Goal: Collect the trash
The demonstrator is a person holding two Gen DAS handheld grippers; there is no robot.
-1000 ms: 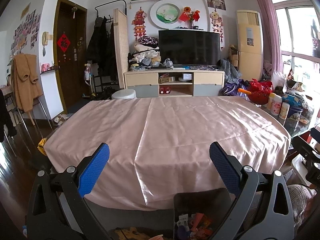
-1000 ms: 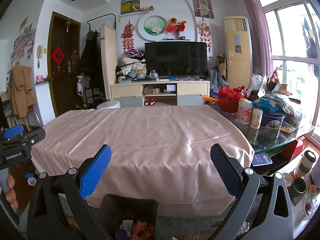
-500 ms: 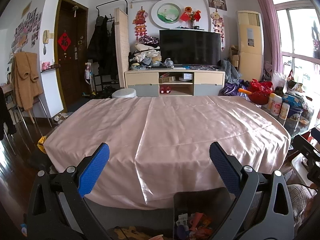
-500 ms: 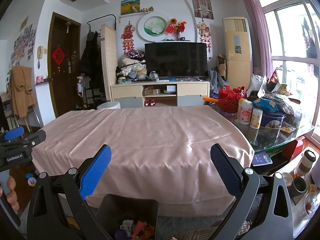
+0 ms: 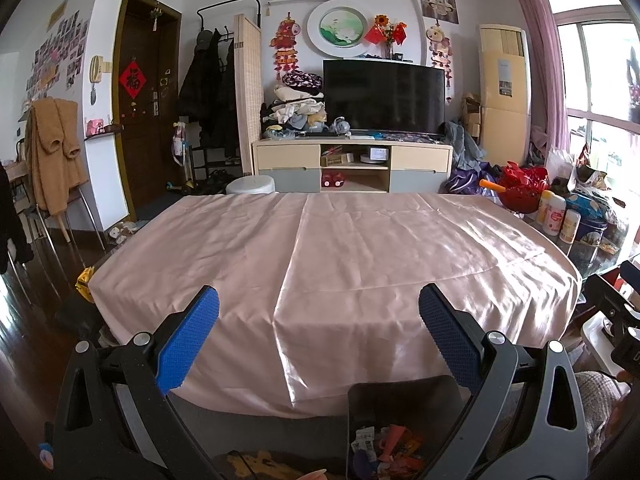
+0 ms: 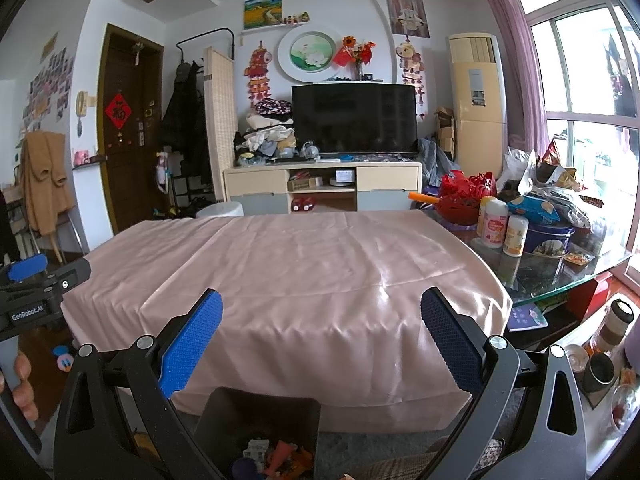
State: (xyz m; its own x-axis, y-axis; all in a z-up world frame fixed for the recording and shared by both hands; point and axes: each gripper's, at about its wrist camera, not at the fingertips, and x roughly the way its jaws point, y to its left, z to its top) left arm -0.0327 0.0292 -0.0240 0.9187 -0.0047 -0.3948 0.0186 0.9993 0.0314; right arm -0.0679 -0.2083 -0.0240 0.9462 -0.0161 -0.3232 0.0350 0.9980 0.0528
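A cluttered living room holds a table under a bare pink satin tablecloth (image 5: 360, 248), so the left gripper (image 5: 318, 340) and right gripper (image 6: 320, 340) hover with jaws spread and empty, while collected wrappers (image 6: 276, 458) lie in the dark bin (image 6: 256, 412) below the near edge.

Left tool (image 5: 319, 340): black frame, two triangular cut-out arms, silver round screw heads at the pivots, blue textured pads (image 5: 188, 342) on the inner faces of both fingers. Right tool (image 6: 321, 342): identical build, same blue textured pads (image 6: 191, 344), same silver screws. In the right wrist view, the left tool's black body carries white lettering "GenRobot.AI" and a blue pad at its tip.
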